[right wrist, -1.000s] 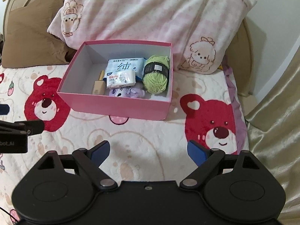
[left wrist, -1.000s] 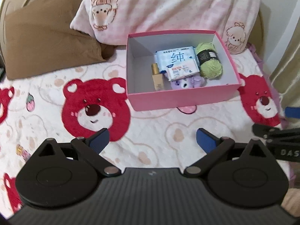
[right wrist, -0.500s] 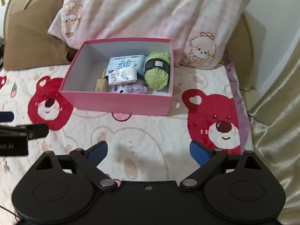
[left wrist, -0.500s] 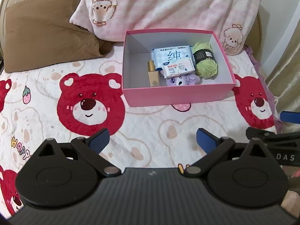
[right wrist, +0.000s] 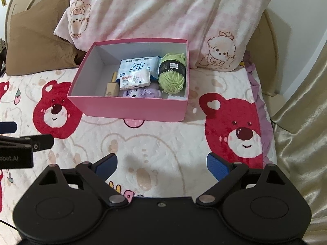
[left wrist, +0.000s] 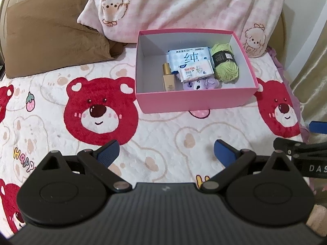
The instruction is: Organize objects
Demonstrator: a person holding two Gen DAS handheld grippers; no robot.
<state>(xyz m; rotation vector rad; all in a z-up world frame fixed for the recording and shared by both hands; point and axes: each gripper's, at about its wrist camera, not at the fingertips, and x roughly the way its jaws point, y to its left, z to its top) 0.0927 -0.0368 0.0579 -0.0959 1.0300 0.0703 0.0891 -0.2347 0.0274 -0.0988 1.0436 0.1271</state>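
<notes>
A pink box (left wrist: 194,100) (right wrist: 130,107) stands on the bear-print bedspread. Inside lie a large blue-white wipes pack (left wrist: 189,58) (right wrist: 137,66), a smaller tissue pack (left wrist: 196,72) (right wrist: 133,80), a green yarn ball (left wrist: 224,63) (right wrist: 172,73), a gold bottle (left wrist: 168,78) (right wrist: 112,86) and a purple plush toy (left wrist: 201,84) (right wrist: 141,92). My left gripper (left wrist: 166,154) hovers open and empty over the bedspread, well short of the box. My right gripper (right wrist: 162,163) is likewise open and empty, to the right of the left one.
A pink checked pillow (left wrist: 184,6) (right wrist: 163,10) leans right behind the box, with a brown pillow (left wrist: 51,34) (right wrist: 38,47) to its left. A gold curtain (right wrist: 302,122) hangs past the bed's right edge. Bedspread (left wrist: 163,130) lies bare between grippers and box.
Both views have drawn back and settled, so the box sits slightly farther off and more bedspread shows in front. Both grippers stay open and empty.
</notes>
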